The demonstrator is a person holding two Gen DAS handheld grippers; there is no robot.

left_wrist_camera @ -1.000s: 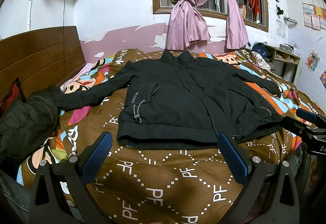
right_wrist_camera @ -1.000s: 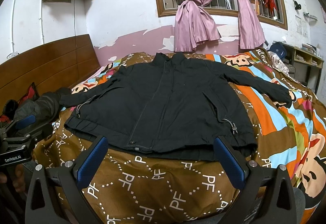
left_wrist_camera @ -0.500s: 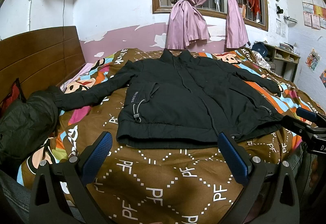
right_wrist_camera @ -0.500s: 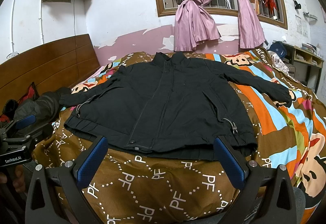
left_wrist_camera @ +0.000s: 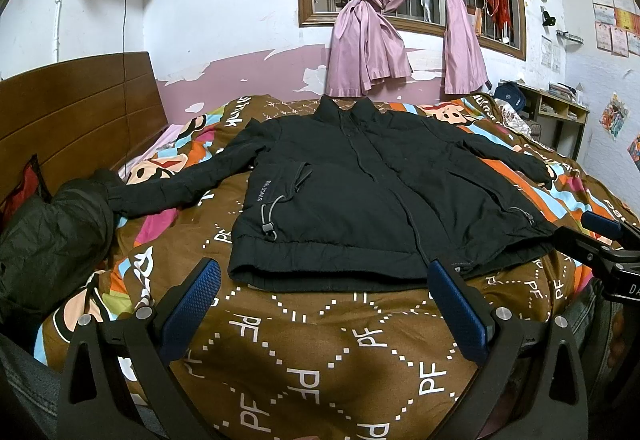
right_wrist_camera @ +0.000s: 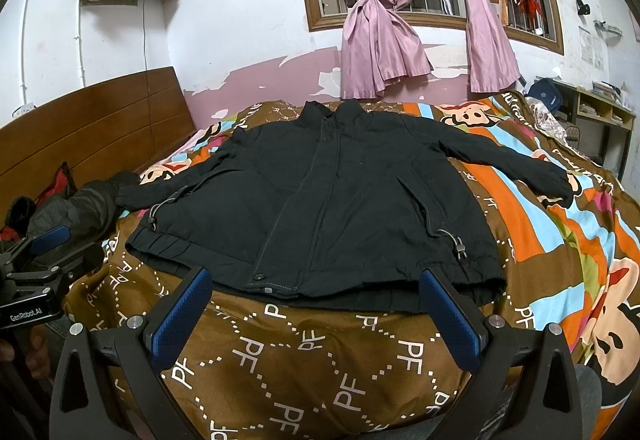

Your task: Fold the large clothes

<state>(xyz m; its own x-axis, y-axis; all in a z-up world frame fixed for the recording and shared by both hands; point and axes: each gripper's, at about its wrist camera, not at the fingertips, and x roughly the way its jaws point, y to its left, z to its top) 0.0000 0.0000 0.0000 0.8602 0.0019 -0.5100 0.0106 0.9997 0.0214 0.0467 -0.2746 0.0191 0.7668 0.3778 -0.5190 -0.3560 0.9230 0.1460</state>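
Black jacket (left_wrist_camera: 380,200) looks soft, bulky — take the 9 o'clock sleeve (left_wrist_camera: 168,190) cuff; both grippers' jaws gape, empty.

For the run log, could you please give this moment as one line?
black jacket: flat, unfolded on bed | left claw: open, empty | right claw: open, empty

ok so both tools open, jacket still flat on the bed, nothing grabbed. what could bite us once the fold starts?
1. The black jacket's left sleeve cuff touches a dark bundle by the headboard; pulling that sleeve may drag the bundle along.
2. The drawcord toggles near the hem could snag a tool finger.
3. The hem lies on a loose quilt; a low pinch by the left tool or right tool might catch the quilt too.
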